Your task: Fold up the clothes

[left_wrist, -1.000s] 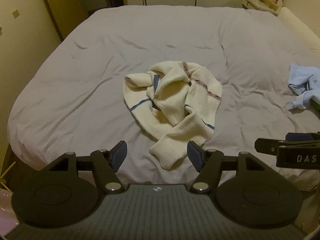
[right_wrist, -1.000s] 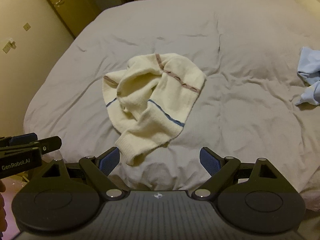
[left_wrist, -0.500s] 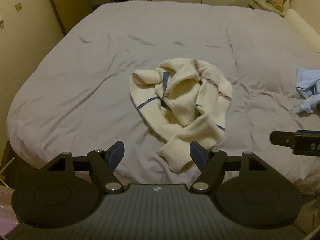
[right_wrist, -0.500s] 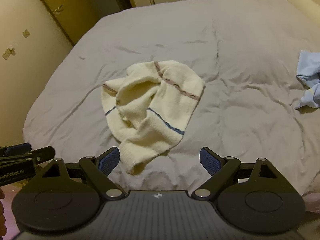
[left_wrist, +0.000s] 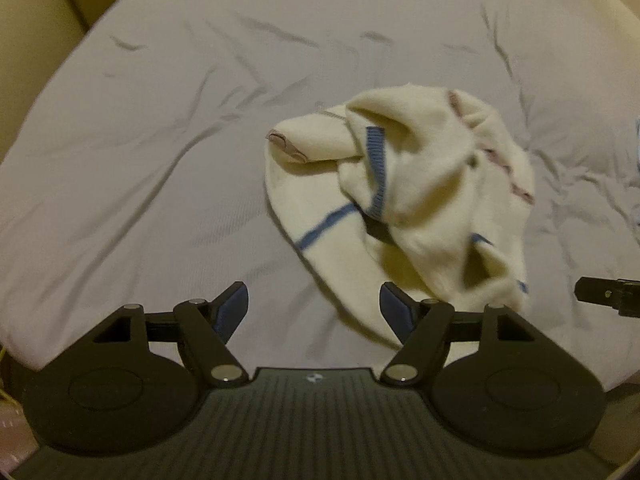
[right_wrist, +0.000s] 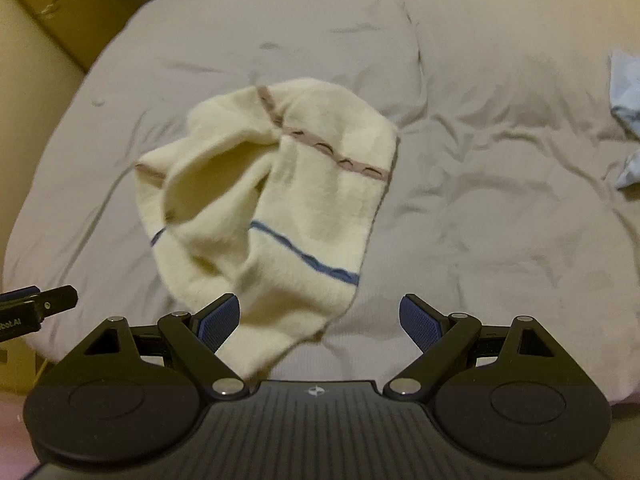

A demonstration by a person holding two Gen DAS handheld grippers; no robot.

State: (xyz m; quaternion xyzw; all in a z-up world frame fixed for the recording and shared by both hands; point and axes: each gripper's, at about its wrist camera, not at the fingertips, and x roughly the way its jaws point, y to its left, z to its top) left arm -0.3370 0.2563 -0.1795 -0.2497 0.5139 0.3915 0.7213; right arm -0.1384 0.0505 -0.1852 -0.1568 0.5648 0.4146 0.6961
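Nearest the cameras, two grippers tilt steeply down over the bed: the left gripper and the right gripper both stand with jaws apart, nothing pinched between their blue ribbed pads. Just beyond lies one crumpled cream sweater, soft knit with thin blue and brownish stripes, on the wrinkled grey duvet. Farther right sits one pale blue garment.

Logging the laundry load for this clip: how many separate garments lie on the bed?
2. A crumpled cream sweater with blue and brown stripes lies mid-bed, just ahead of both grippers. A light blue garment sits at the bed's right edge, cut off by the frame; more could lie out of view.
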